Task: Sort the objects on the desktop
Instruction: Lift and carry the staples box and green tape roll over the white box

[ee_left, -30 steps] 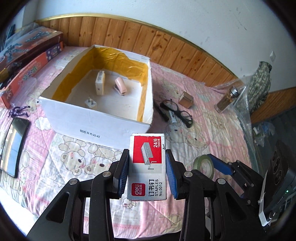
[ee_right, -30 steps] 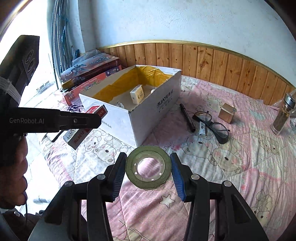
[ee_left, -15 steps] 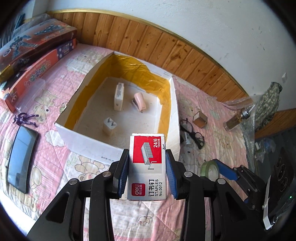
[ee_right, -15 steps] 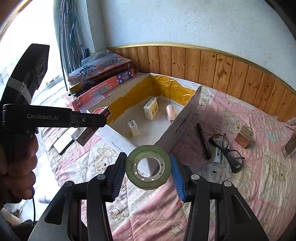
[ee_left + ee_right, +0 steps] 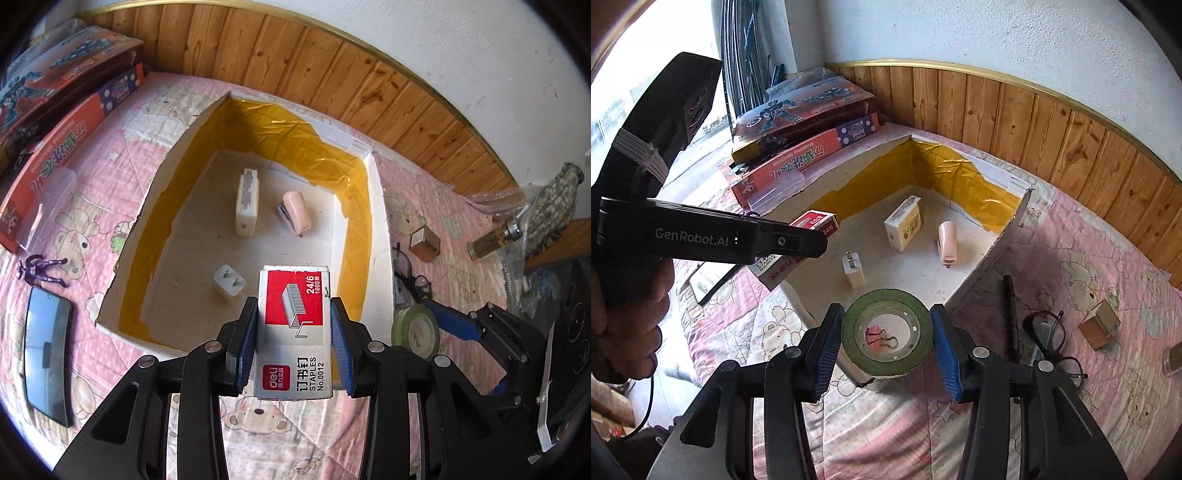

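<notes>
Item 1: staples box [image 5: 293,332], pinched btwn pads of left gripper [image 5: 294,347], held over near edge of open cardboard box [image 5: 378,229]. Item 2: green tape roll [image 5: 886,332], clamped in right gripper [image 5: 884,347] at box's near corner. Inside box (floor): white carton [image 5: 246,201], pink stapler [image 5: 295,211], plug adapter [image 5: 229,282].

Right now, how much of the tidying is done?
Partly done. The box already holds a pink stapler, a white pack and a plug adapter. In hand: the left tongs grip the staples box, the right tongs grip the tape roll, both near the box. Left on the bed: glasses, a pen, a small brown box, a phone.
</notes>
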A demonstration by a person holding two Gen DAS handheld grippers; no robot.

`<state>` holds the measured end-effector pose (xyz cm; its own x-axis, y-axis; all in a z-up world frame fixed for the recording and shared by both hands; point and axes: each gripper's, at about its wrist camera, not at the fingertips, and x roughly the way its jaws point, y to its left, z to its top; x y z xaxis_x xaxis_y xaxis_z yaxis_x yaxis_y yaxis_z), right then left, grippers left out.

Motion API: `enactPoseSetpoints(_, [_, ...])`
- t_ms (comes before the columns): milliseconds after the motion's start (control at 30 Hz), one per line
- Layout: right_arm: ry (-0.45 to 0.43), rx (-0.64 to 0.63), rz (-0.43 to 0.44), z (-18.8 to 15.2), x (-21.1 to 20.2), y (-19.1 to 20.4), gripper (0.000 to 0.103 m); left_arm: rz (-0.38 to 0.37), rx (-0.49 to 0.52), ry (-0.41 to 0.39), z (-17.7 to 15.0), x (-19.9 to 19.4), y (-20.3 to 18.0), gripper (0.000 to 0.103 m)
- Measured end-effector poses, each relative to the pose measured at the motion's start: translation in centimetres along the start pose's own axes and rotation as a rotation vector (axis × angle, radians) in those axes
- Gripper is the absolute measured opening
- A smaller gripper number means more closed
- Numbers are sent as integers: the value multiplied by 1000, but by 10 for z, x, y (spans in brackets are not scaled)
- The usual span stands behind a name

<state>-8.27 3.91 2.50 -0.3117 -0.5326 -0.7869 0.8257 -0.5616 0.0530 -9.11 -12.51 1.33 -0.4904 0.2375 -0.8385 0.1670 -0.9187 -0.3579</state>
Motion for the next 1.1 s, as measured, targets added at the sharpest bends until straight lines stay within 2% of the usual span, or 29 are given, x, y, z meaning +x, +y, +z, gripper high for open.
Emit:
enactPoseSetpoints(200, [52,-3,50,19,24,-16,49,-14,-45,57,14,23,-1,38])
enactPoseSetpoints(500, [119,-93,46,43,55,-35,49,-29,-203,162,21,57,12,38])
enactPoseSetpoints(667, [138,-129,27,60,67,-47,49,-39,-248,211,19,71,12,38])
enactPoseSetpoints(1000, [241,-271,30,83,102,-52,49,-51,-455,289,18,97,24,38])
enactPoseSetpoints(1100, [279,-268,37,89,113,-57,49,-56,-509,308,17,105,29,39])
